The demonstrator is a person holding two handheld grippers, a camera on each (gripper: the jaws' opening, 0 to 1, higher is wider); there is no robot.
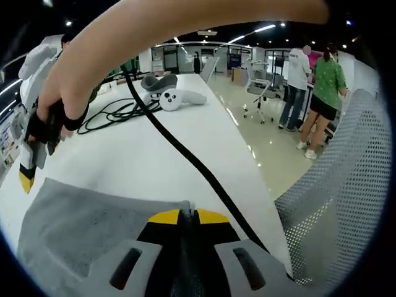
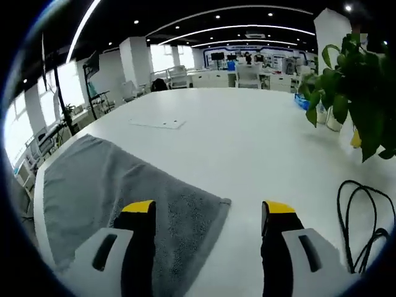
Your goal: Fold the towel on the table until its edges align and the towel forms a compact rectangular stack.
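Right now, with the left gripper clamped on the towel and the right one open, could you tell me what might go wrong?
1. The black cable runs across the table right beside the left gripper, shut on the grey towel; lifting the fold could snag it.
2. The right gripper is open over the towel's corner; a shallow grab may slip, leaving edges misaligned.
3. The left gripper sits near the table edge, so the towel could slide off.

Open-plan office: long white table (image 2: pixel 247 130), mesh chair (image 1: pixel 346 185), ceiling striplights (image 2: pixel 247 28).
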